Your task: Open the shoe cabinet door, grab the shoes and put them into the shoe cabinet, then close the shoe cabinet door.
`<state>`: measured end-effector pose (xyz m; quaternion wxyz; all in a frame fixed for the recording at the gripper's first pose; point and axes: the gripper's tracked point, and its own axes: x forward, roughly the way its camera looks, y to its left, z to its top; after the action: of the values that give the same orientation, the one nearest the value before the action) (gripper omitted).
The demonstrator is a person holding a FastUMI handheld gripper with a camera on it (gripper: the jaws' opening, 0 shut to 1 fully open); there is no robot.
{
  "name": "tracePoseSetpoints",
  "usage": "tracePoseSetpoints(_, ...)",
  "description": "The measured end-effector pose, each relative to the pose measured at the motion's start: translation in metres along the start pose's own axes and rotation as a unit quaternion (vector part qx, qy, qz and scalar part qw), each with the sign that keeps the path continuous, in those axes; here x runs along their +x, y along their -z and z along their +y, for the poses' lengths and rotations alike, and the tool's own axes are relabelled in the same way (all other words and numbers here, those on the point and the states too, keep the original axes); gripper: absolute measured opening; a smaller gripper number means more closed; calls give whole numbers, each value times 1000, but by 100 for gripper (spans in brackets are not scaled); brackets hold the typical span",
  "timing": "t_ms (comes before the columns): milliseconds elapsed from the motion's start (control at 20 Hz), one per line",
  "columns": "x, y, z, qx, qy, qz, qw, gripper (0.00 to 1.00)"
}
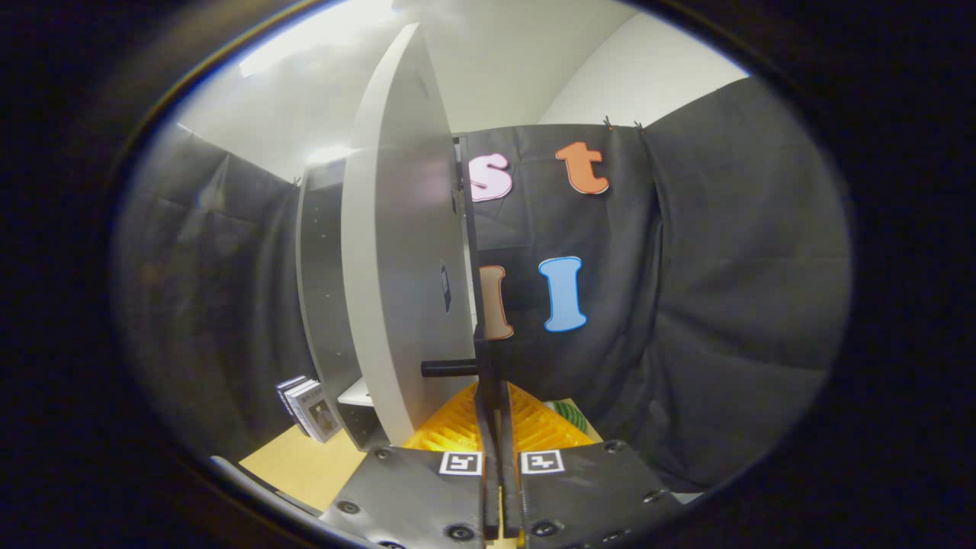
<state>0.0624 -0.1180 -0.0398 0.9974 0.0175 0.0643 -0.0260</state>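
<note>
Claw (494,396) with its two fingers pressed together, rising side by side from the marker-tagged mounting plates; only a thin slit remains between them, and whether anything is pinched there cannot be told. Their tips lie at the free edge of the shoe cabinet door (404,252), a pale panel swung open and seen nearly edge-on, just beside a dark cylindrical handle (450,368) that projects from the door face. Directly beyond the fingers, a yellow ribbed object (450,431) lies low on the wooden floor (305,465), with a green striped item (570,415) touching its far side. Behind the door stands the shoe cabinet (324,305), its dark interior and a pale lower shelf (357,393) exposed. Near the cabinet's base, a small stack of printed cards (309,408) leans upright. The shoes cannot be identified with certainty.
</note>
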Motion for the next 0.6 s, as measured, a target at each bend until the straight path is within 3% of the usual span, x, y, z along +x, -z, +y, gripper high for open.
tracePoseSetpoints(400,-18,-1,-25,19,-4,1,1000,4)
tracePoseSetpoints(600,-38,-4,-23,-7,-6,-10,1000,4)
